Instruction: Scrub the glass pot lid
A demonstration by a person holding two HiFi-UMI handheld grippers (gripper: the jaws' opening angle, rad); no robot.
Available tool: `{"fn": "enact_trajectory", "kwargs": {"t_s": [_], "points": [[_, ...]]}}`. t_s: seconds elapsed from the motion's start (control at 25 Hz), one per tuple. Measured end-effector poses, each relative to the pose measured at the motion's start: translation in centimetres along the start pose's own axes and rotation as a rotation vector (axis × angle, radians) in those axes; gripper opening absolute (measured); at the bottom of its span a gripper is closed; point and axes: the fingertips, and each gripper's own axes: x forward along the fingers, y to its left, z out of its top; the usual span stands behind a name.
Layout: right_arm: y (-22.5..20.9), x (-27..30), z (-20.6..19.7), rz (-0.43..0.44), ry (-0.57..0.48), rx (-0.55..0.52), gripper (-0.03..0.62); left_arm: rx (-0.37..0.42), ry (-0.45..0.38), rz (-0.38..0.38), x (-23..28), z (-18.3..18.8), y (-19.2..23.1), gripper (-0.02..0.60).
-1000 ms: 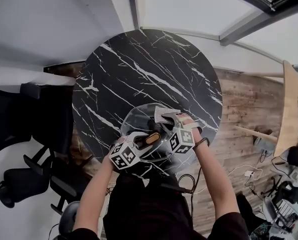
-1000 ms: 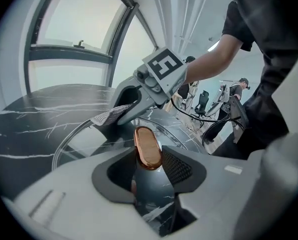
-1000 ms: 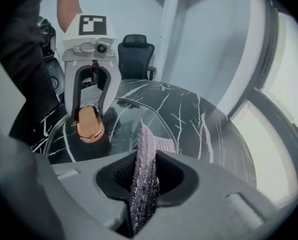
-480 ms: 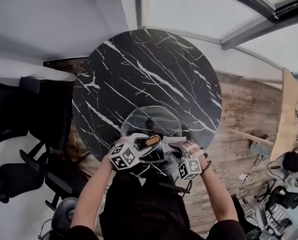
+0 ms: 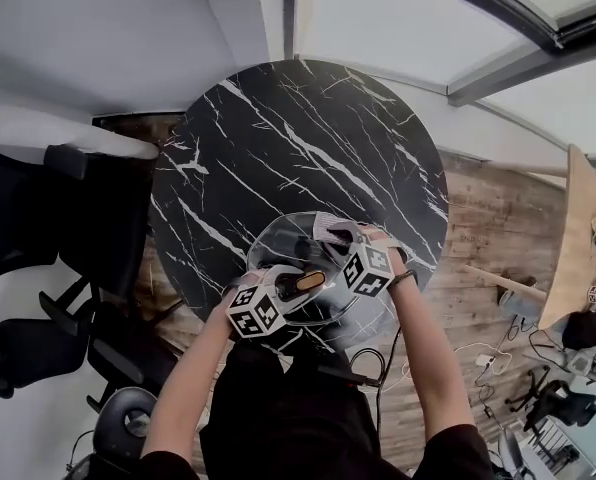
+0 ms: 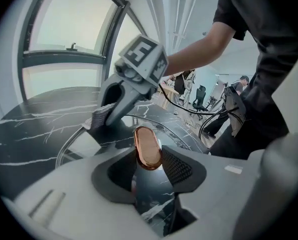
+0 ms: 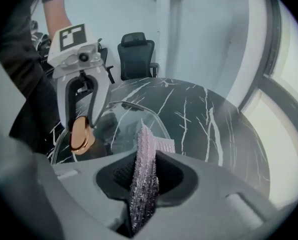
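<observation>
Head view — L tool [image 5: 298, 283] clamped on lid knob [image 5: 309, 280], R tool [image 5: 332, 238] pinching scrub pad [image 5: 324, 228] on glass lid [image 5: 276, 244].

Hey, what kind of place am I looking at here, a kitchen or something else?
Probably an office or meeting room rather than a kitchen. There is a black office chair against the wall, the work is done on a round marble table, and a large window runs beside it.
</observation>
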Motion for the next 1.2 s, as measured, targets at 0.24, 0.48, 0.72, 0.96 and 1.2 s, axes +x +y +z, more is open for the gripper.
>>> {"fn": "enact_trajectory", "kwargs": {"t_s": [0.24,0.48,0.72,0.96,1.2], "points": [[-0.4,1.6,2.4,0.023,0.020,-0.041,0.075,-0.003,-0.002,0.000,0.1,0.0,0.0,0.163],[2.6,0.5,2.0,0.138,0.043,-0.063,0.075,0.010,-0.001,-0.004,0.2,-0.1,-0.8,0.163],[7.0,-1.1,3.0,0.401,0.049,-0.056,0.075,-0.001,-0.016,0.021,0.2,-0.1,-0.8,0.160],[3.7,-0.3,3.6,0.285,0.042,-0.014,0.074,-0.007,-0.022,0.026,0.2,-0.1,-0.9,0.160],[0.8,1.5,4.0,0.151,0.063,0.050,0.075,-0.020,-0.042,0.038,0.1,-0.1,-0.9,0.163]]}}
